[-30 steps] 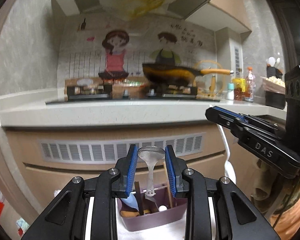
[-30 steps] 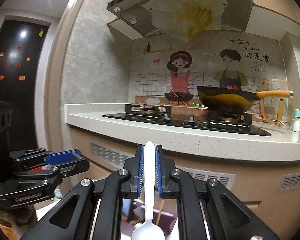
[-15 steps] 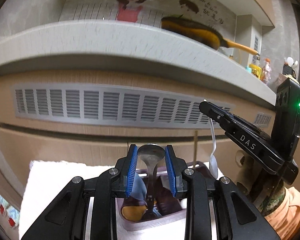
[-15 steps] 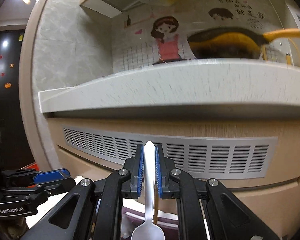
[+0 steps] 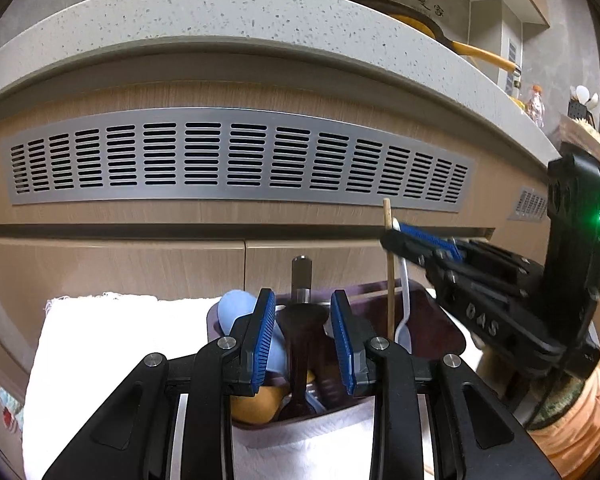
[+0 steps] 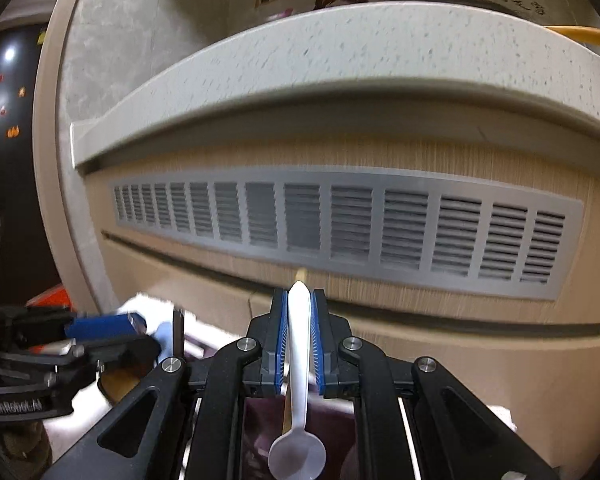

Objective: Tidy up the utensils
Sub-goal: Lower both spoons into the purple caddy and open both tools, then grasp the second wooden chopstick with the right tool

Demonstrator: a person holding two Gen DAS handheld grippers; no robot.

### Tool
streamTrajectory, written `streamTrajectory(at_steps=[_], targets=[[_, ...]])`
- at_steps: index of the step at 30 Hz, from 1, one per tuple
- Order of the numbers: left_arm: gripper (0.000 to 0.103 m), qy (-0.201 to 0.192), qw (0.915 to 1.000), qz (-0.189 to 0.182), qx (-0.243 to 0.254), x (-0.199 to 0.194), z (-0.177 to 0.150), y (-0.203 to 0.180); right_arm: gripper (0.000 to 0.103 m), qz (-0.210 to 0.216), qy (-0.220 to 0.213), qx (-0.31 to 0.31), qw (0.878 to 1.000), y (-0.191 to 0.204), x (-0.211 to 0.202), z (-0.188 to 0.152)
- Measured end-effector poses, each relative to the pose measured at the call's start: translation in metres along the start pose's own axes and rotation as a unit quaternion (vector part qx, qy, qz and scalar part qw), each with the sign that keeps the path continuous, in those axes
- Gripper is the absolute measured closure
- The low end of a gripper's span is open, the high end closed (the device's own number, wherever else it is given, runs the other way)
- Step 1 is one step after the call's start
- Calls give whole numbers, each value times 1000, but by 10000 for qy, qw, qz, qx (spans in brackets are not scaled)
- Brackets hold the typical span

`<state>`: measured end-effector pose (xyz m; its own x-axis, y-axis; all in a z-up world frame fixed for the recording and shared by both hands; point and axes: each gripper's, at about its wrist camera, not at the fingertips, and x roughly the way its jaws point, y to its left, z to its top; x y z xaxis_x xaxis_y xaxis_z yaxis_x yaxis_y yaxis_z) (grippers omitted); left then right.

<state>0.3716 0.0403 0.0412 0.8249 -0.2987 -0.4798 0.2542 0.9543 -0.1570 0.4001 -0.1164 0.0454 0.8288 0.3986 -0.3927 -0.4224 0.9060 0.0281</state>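
A white plastic spoon, bowl down, is pinched in the closed right gripper over a purple utensil box. Only the left view shows the box's contents: the left gripper, jaws apart, straddles a dark spoon beside a blue spatula. The box sits on a white towel below a kitchen counter

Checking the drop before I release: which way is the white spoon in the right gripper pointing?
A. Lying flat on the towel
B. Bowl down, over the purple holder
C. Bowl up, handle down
B: the right gripper clamps the white spoon by its handle, bowl hanging over the purple holder.
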Motion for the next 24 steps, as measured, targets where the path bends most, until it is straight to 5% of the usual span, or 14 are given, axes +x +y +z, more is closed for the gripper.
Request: streamTrajectory(at_steps=[4, 13, 19, 24], targets=[[66, 42, 10000, 5, -20, -7, -3, -2, 92, 6, 323, -76, 9994, 6, -10, -14], [55, 40, 10000, -15, 20, -51, -22, -20, 70, -217, 630, -62, 9978, 5, -72, -26], [47, 454, 9984, -286, 161, -76, -62, -46, 69, -342, 1214, 32, 9920, 4, -124, -63], [41, 978, 9951, -145, 17, -92, -100, -59, 69, -271, 1691, -176, 9851, 14, -149, -99]])
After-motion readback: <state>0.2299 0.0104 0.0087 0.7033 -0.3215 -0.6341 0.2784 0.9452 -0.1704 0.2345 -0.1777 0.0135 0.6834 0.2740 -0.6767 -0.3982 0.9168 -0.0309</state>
